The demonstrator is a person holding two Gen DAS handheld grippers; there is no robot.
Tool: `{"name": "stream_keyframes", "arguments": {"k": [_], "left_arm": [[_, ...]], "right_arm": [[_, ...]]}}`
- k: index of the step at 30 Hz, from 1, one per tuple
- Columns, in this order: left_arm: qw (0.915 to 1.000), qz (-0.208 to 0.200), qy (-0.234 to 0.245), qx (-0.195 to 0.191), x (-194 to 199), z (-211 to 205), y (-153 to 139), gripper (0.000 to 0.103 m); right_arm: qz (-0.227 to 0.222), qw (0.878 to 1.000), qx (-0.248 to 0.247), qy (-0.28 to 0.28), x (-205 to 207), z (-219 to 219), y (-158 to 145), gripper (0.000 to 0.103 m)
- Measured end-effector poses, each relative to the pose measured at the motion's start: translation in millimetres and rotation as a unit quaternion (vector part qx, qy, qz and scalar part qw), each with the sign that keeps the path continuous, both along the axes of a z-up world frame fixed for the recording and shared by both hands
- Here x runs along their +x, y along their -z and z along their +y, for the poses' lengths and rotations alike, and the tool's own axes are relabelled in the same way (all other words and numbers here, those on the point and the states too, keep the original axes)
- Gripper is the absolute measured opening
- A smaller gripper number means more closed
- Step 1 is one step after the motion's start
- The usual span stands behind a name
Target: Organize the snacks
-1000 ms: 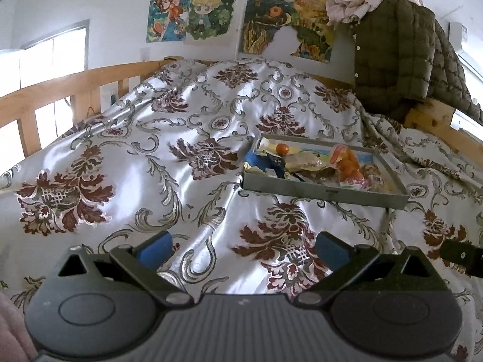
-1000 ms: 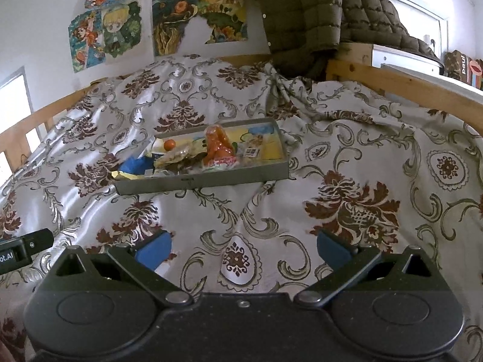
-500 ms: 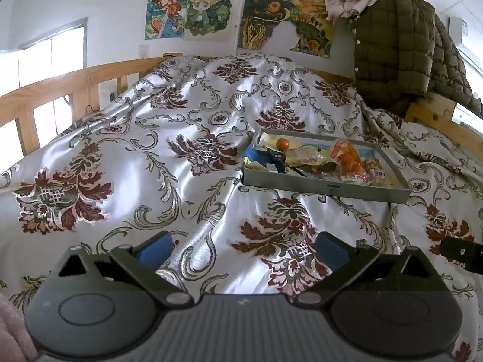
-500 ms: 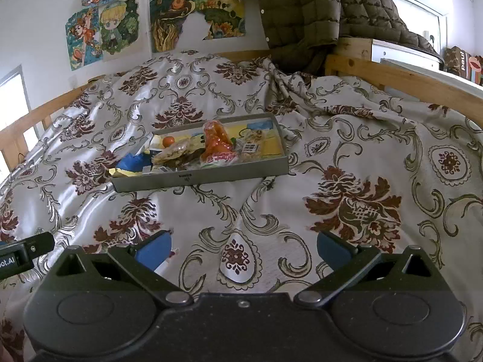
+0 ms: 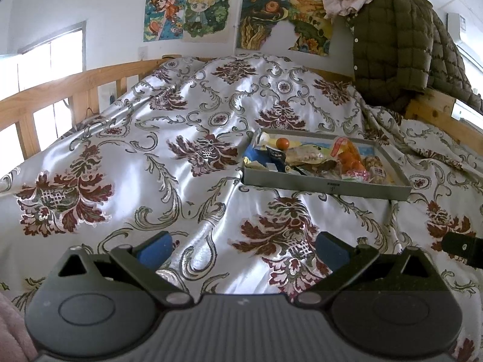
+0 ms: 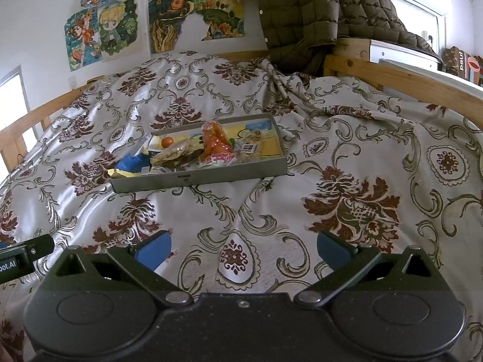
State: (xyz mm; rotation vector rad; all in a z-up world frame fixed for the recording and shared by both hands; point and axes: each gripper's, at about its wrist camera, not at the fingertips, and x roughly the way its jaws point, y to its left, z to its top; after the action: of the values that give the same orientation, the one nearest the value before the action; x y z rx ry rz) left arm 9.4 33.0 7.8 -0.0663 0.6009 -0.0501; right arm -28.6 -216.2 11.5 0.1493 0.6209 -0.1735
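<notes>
Both tongs hover low over the bed, w/ nothing between the fingers. Left tongs point(image 5: 243, 249) spread wide, blue pads point(image 5: 154, 249) well apart, above the floral bedspread point(image 5: 151, 163). Right tongs point(image 6: 243, 249) equally wide and empty; its tip shows at the right edge of the left view, and the left one's tip at the left edge of the right view.

Snacks sit in a shallow grey tray point(image 6: 199, 179) on the bedspread, ahead of both tongs and well apart from them; it lies right of centre in the left view, left of centre in the right view. Inside the tray: a small orange ball point(image 6: 167, 141) near the far-left corner, a blue packet point(image 6: 129, 163) at the left end poking over the rim, a clear bag of brownish bits point(image 6: 176, 154) mid-tray, an orange-red bag point(image 6: 215, 144) standing tallest approx. centre, and small wrapped pieces point(image 6: 247, 149) to its right, prob. candies but too small to tell. Right end of the tray shows bare yellow-blue lining.

Behind the bed: a wooden rail point(image 5: 60, 90), cartoon posters point(image 5: 187, 15) on the wall, an olive quilted jacket point(image 5: 398, 48) hung over the frame.
</notes>
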Motion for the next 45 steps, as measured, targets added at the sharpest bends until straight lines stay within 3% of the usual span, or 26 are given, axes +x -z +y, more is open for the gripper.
{"name": "stream_keyframes", "arguments": {"k": [45], "left_arm": [[1.0,0.002,0.001,0.003,0.2,3.3,0.1,0.103]], "right_arm": [[0.001,1.0,0.001,0.0,0.3,-0.9,0.2,0.102]]}}
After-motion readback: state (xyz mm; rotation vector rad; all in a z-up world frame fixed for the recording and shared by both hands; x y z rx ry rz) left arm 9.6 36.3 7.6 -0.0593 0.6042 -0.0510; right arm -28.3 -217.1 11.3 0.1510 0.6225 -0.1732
